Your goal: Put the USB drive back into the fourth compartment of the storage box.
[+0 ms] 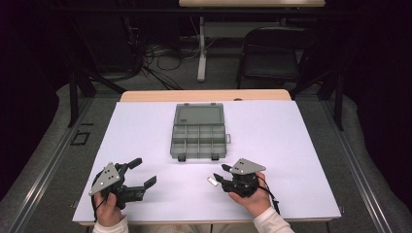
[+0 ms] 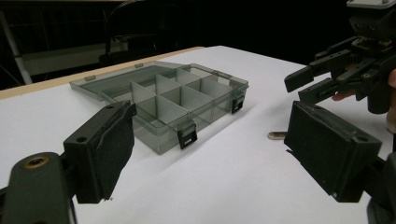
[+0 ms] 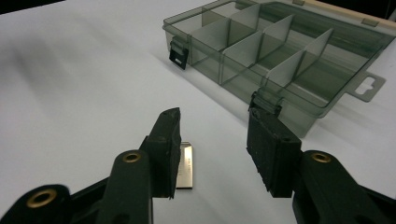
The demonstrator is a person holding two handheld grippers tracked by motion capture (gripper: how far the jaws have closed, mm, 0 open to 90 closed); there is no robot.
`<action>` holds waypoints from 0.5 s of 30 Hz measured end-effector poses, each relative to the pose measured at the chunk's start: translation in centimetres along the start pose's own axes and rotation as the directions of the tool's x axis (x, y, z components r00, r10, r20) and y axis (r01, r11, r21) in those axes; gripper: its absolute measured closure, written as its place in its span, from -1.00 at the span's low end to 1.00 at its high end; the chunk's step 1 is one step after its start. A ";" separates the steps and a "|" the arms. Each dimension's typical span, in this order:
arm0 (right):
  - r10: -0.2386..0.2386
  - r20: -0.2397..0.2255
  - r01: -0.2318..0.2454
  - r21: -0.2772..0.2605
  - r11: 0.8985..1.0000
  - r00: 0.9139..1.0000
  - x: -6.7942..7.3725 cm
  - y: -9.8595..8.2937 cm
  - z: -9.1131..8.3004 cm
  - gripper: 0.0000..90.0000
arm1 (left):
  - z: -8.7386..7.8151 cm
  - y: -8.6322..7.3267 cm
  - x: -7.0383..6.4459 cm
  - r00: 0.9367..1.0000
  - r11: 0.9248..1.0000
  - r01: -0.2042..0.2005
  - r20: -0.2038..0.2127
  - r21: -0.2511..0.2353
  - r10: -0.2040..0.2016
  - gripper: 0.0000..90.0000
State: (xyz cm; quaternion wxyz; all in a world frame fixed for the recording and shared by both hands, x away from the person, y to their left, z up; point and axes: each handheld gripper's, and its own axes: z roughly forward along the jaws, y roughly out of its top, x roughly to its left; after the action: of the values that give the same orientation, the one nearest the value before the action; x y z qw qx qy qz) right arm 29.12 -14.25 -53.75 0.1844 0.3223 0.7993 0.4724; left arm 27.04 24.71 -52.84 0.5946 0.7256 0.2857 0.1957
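Note:
A smoky clear compartment box [image 1: 199, 132] lies open on the white table, its lid folded back and its compartments empty. A small flat silver metal piece [image 1: 212, 181] rests on the table in front of it. My right gripper [image 1: 221, 173] hovers open just beside that piece. In the right gripper view the metal piece [image 3: 186, 167] lies partly behind the left jaw, not between the jaws of the right gripper [image 3: 212, 126]. My left gripper [image 1: 145, 171] is open at the front left with nothing in it. The left gripper view shows the left gripper [image 2: 210, 123], the box [image 2: 163, 100] and the metal piece [image 2: 276, 135].
The white sheet [image 1: 145, 126] covers most of the wooden table, with its front edge close to the hands. A black folding chair [image 1: 272, 58] and cables stand on the floor beyond the table. The box's two black latches [image 3: 179, 55] hang open toward me.

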 end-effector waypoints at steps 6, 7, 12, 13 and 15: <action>0.015 -0.025 -0.014 0.028 0.999 1.000 0.1 -0.5 0.9 0.32 | 0.0 0.0 0.0 1.000 1.000 0.001 0.000 0.002 -0.001 -0.66; 0.016 -0.028 -0.015 0.033 0.999 0.999 0.1 -0.5 1.0 0.34 | 0.0 0.0 0.0 1.000 1.000 0.003 0.001 0.001 -0.003 -0.66; 0.011 -0.040 -0.009 0.053 0.999 0.999 0.4 -0.8 1.6 0.42 | 0.0 0.0 0.0 1.000 1.000 0.003 0.000 0.001 -0.003 -0.66; 0.014 -0.042 -0.012 0.054 0.998 0.999 0.4 -0.9 1.7 0.44 | 0.0 0.0 0.0 1.000 1.000 0.003 0.000 0.001 -0.003 -0.66; 0.015 -0.046 -0.011 0.070 0.998 0.999 0.6 -1.1 2.1 0.46 | 0.0 0.0 0.0 1.000 1.000 0.003 -0.002 0.003 -0.003 -0.66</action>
State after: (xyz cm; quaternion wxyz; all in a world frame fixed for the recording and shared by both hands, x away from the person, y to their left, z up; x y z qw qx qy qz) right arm 29.59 -12.83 -55.74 0.1512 0.3225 0.8173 0.4530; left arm 27.06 24.71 -52.88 0.5936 0.7259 0.2876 0.1948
